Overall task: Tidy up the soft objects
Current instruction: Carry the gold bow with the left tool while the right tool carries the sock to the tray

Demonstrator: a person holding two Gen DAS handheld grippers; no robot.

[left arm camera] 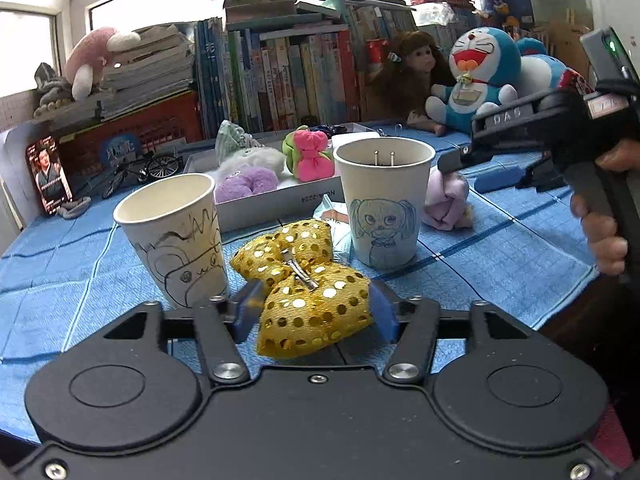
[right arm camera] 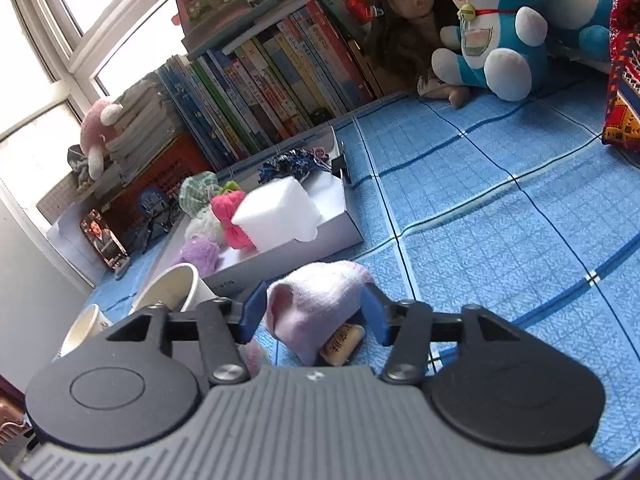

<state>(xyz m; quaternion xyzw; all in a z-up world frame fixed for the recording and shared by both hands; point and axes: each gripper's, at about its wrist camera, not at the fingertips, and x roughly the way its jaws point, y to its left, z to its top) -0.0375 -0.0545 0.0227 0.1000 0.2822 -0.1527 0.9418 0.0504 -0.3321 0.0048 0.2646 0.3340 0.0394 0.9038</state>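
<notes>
While a blue checked cloth [left arm camera: 500, 240] is covering the surface, the left tool [left arm camera: 316, 308] is sitting low over it with its two blue fingers [left arm camera: 248, 304] partly spread around a gold sequinned bow [left arm camera: 308, 284]. The bow is lying on the cloth with its metal clip facing up, its near lobe filling the gap between the fingers; whether the pads are pressing on it cannot be told. Just beyond the bow, two paper cups are standing upright, a cup with a black scribbled drawing [left arm camera: 176, 236] to the left and a cup with a blue drawing of a long-eared figure [left arm camera: 384, 200] to the right. Behind them a shallow grey tray [left arm camera: 280, 204] is holding soft things: a purple fluffy ball [left arm camera: 248, 184], a white fluffy one, a green-striped cloth piece and a pink cloth bow [left arm camera: 312, 156]. In the right wrist view a white foam block [right arm camera: 276, 216] is also resting in that tray. The right tool [right arm camera: 316, 312], held by a hand [left arm camera: 600, 236] at the right edge of the left view, is likewise half open, its fingers standing on either side of a bunched pale pink sock [right arm camera: 316, 300] lying on the cloth just in front of the tray; contact with the pads is unclear. A small tan tag with writing is peeking from under the sock. Along the back, a row of books [left arm camera: 288, 76], a brown-haired doll [left arm camera: 416, 68] and a blue cat plush toy [left arm camera: 476, 76] are lining the surface.
</notes>
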